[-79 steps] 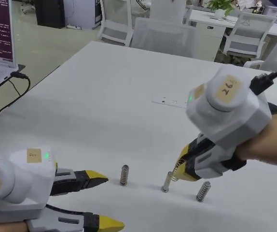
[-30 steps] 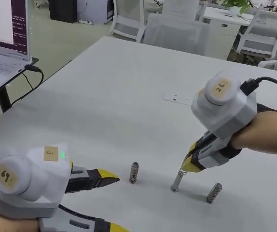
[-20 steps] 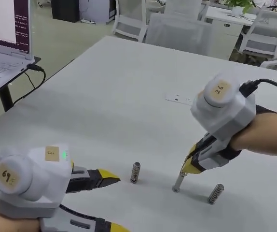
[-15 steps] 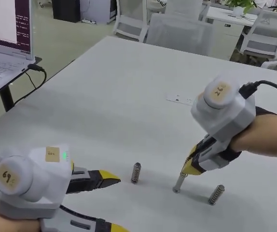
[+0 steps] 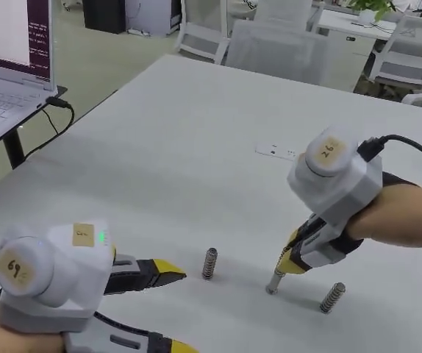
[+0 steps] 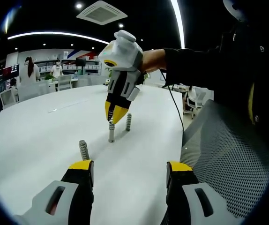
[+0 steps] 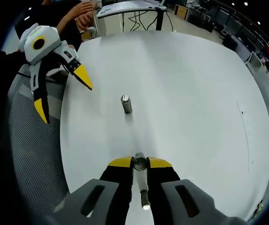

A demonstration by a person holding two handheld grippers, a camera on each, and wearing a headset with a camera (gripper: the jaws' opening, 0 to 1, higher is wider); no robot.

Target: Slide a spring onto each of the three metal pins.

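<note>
Right gripper view looks down the jaws of the right gripper [image 7: 139, 167], which are pinched shut on a spring [image 7: 139, 162] at their yellow tips. The coil is seen end-on, so its bore can be sighted over the target.

Head view has that target, the middle metal pin [image 5: 274, 282], standing upright on the white table [image 5: 196, 147] directly under those tips. The spring's lower end is at the pin's top or just onto it; which of the 2 cannot be told. Gripping at the very tips appears chosen to leave the coil's lower length free to ride down the shaft.

The left gripper [image 5: 173, 312] waits well apart from the pins, jaws spread and empty. It points toward the work and is apparently held back to give room.

Flanking the right gripper are a first sleeved pin [image 5: 210, 263] on the left gripper's side and a second sleeved pin [image 5: 332, 297] on the opposite side. Each is wrapped in a coil, so this looks like the last of 3 to be fitted.

A straight downward push seems to be what the job calls for next. Any sideways lean could topple the free-standing pin.
</note>
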